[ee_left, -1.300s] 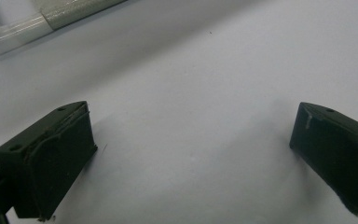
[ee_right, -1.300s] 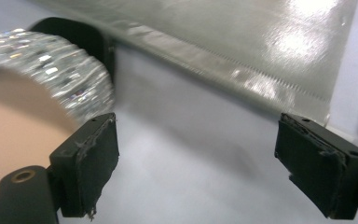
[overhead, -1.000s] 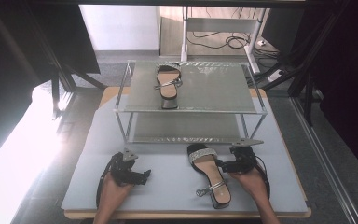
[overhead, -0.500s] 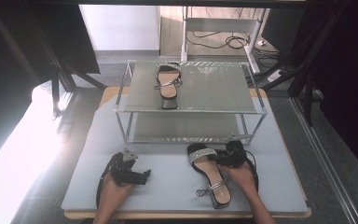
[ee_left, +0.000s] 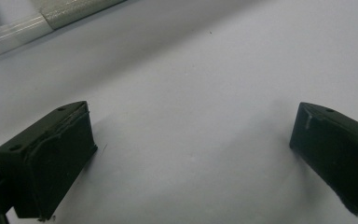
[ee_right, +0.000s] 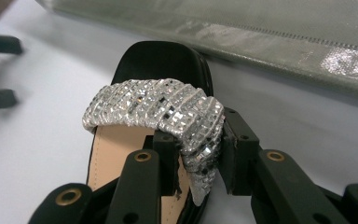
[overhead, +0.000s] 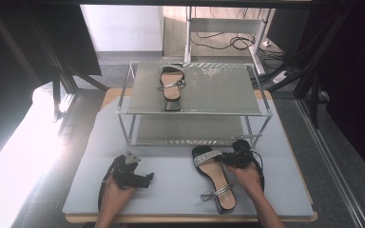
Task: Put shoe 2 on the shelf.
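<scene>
Right, nearest you: your right gripper point(overhead: 230, 157) sits at about 5 o'clock on the mat point(overhead: 171, 190), and its jaws have just been closing on the sandal point(overhead: 214, 175). In the right gripper view they are clamped on the outer end of the sparkly toe strap point(ee_right: 168, 109), one pad inside against the tan footbed, one outside the strap, so the strap is pinched between them. That sandal lies flat on the mat, toe toward 12 o'clock and tilted slightly to 11, heel with its thin silver ankle strap point(overhead: 215, 194) back toward you. Your left gripper point(overhead: 145, 179) rests at about 7 o'clock, well apart from the sandal; in the left gripper view its jaws stand wide with bare mat between them, holding nothing. Farther out, toward 12 o'clock, the two-tier rack point(overhead: 195, 111) stands on the mat, its lower front edge just beyond the sandal's toe. A second sandal point(overhead: 171, 85) lies on the rack's top shelf, left of centre, heel end toward you.
</scene>
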The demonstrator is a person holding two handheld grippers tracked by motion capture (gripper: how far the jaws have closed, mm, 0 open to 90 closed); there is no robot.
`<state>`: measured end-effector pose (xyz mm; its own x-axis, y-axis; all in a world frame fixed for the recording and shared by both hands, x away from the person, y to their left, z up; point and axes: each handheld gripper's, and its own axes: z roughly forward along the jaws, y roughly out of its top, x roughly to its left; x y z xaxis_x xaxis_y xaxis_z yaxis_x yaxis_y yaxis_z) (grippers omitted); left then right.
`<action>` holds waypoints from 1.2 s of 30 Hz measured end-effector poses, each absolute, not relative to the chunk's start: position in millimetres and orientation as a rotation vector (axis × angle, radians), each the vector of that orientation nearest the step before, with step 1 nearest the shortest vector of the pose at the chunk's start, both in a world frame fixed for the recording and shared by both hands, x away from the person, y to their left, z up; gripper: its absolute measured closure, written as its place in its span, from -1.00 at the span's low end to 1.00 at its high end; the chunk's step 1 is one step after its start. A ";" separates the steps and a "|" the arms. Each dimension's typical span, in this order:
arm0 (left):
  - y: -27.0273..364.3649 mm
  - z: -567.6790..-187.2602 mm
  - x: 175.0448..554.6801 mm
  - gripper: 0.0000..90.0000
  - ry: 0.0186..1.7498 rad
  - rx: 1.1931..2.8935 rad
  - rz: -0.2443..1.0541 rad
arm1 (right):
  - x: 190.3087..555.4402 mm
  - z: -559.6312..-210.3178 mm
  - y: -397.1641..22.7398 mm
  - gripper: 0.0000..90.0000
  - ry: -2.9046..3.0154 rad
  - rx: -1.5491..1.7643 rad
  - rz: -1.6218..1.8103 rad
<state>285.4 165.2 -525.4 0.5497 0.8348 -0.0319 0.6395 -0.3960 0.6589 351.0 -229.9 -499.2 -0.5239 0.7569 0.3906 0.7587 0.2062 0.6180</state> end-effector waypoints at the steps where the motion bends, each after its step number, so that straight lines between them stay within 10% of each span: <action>1: 165.2 -525.4 285.4 -1.00 1.181 2.162 0.405 | 350.4 -497.3 -231.6 0.57 -2.416 -1.534 -1.264; 36: 165.2 -525.2 285.5 -1.00 1.183 2.161 0.405 | 325.8 -409.2 -254.1 0.57 -2.328 -1.558 -1.305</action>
<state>285.5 165.2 -525.2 0.5488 0.8353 -0.0324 0.6402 -0.3950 0.6589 325.8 -254.1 -409.2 -0.4906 0.7378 0.4637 0.7805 0.1355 0.6102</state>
